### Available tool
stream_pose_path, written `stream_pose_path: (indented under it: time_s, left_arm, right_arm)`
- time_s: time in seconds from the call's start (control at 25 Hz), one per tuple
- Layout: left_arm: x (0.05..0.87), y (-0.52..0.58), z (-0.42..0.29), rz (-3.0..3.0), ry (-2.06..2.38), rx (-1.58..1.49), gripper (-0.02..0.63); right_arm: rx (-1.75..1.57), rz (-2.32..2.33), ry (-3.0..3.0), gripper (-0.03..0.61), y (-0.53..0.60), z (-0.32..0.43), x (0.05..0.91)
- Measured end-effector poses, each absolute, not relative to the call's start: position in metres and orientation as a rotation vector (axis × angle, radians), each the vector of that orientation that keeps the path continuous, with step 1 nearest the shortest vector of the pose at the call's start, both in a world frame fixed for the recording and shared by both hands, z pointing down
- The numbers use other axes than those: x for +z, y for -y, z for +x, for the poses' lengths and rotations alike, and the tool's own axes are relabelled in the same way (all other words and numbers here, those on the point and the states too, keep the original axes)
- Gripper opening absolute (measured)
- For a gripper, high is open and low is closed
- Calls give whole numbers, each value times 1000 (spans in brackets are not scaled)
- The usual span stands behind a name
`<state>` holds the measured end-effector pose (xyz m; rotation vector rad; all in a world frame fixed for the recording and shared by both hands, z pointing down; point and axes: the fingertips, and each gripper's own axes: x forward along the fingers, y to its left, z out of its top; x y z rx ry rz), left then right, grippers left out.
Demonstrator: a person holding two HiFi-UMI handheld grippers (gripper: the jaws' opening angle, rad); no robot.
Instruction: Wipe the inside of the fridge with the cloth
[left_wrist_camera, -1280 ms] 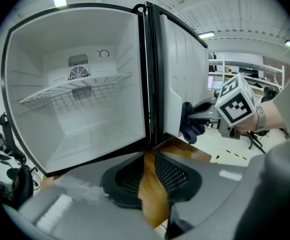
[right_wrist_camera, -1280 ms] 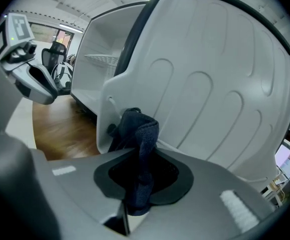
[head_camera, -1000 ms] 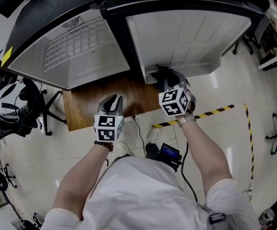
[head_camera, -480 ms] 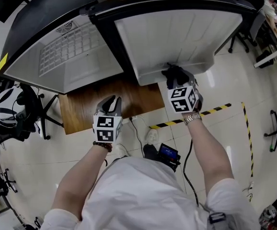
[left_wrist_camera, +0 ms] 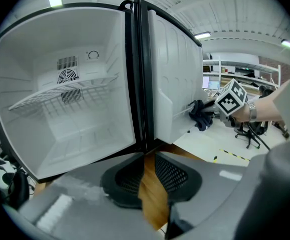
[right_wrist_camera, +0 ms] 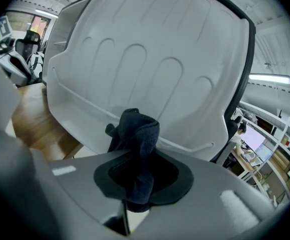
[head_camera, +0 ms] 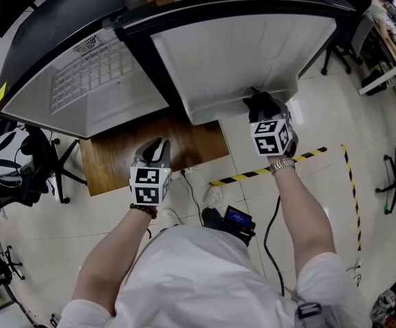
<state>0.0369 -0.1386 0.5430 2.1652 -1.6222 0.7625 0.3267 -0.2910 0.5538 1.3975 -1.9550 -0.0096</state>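
Observation:
A small fridge (head_camera: 81, 80) stands open on a wooden table (head_camera: 122, 152), its white inner door (head_camera: 239, 53) swung to the right. My right gripper (head_camera: 262, 109) is shut on a dark blue cloth (head_camera: 258, 101) and presses it against the door's lower shelf rail (right_wrist_camera: 84, 104). In the right gripper view the cloth (right_wrist_camera: 137, 139) bunches up between the jaws, in front of the door (right_wrist_camera: 155, 59). My left gripper (head_camera: 158, 145) hovers over the table in front of the fridge cavity (left_wrist_camera: 69, 99). Its jaws stand slightly apart with nothing between them.
A wire rack (left_wrist_camera: 59, 91) crosses the fridge cavity. Yellow-black tape (head_camera: 280, 166) runs on the floor to the right. A small device (head_camera: 235, 219) with cables lies by my feet. A chair with a white helmet (head_camera: 6, 159) stands at the left, and office chairs stand at the far right.
My right gripper has slid the cloth to the right along the door's lower shelf. The left gripper has stayed where it was.

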Motion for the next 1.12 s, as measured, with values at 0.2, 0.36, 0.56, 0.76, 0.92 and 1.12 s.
stream_pose_path:
  time_s: [0.2,0.36,0.56,0.76,0.92,1.12]
  left_arm:
    - [543,138,39,2165,1624,761,75]
    - [542,140,40,2164,1631,756,75]
    - [543,139,40,2164,1629,763,75]
    - [541,141,41,2164,1635,757,74]
    - [540,141,40,2163,1638,749,74]
    - [532,142,40,2180,1641,706,75]
  right_arm:
    - [-3,1435,1912,55,298,351,553]
    - [7,1457,1887,55,303,366,554]
    - [21,1479,1871,55,304,376,553]
    - [34,1488,1878,55,304,378,551]
    - [32,1487,1905,55,299,375,546]
    - [42,1498,1922,55,286,368,535]
